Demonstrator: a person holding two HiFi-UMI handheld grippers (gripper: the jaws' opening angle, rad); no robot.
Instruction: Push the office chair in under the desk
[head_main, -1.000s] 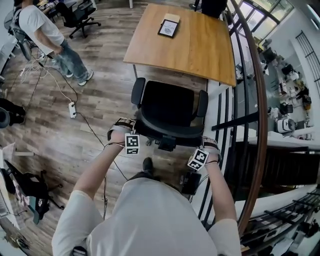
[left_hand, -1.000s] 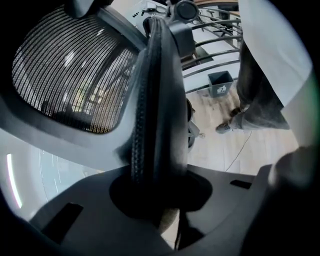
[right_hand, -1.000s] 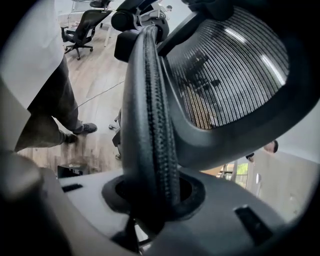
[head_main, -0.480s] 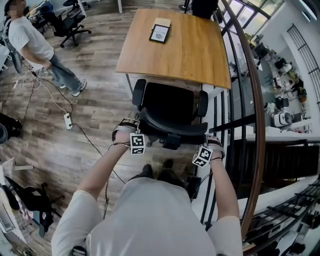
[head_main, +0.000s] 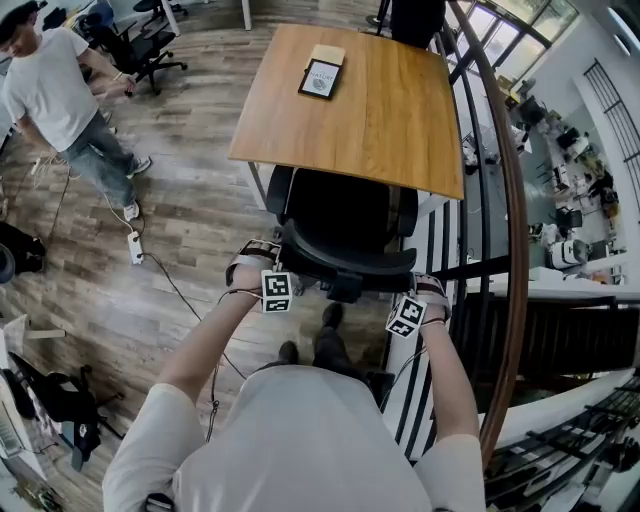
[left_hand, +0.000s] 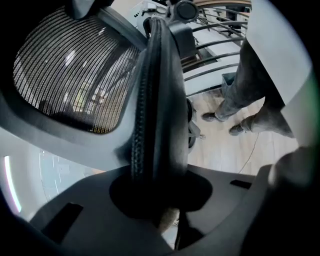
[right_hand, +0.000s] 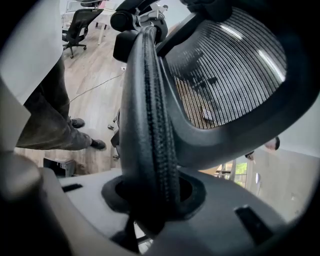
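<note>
Office chair (head_main: 340, 215) sits mid-frame in the head view. Its seat front and armrests are partly beneath the near edge of the wooden surface (head_main: 350, 110) at 12 o'clock, while its backrest (head_main: 345, 268) is outside, toward the person. The left gripper (head_main: 272, 262) at the backrest's 9 o'clock end and the right gripper (head_main: 408, 290) at its 3 o'clock end each have jaws clenched on the padded rim. The push looks roughly half done. To finish well, press both ends evenly toward 12 o'clock so the chair rolls straight. Watch that the armrests clear the edge, and stay off the railing (head_main: 505, 250) at 3 o'clock.
</note>
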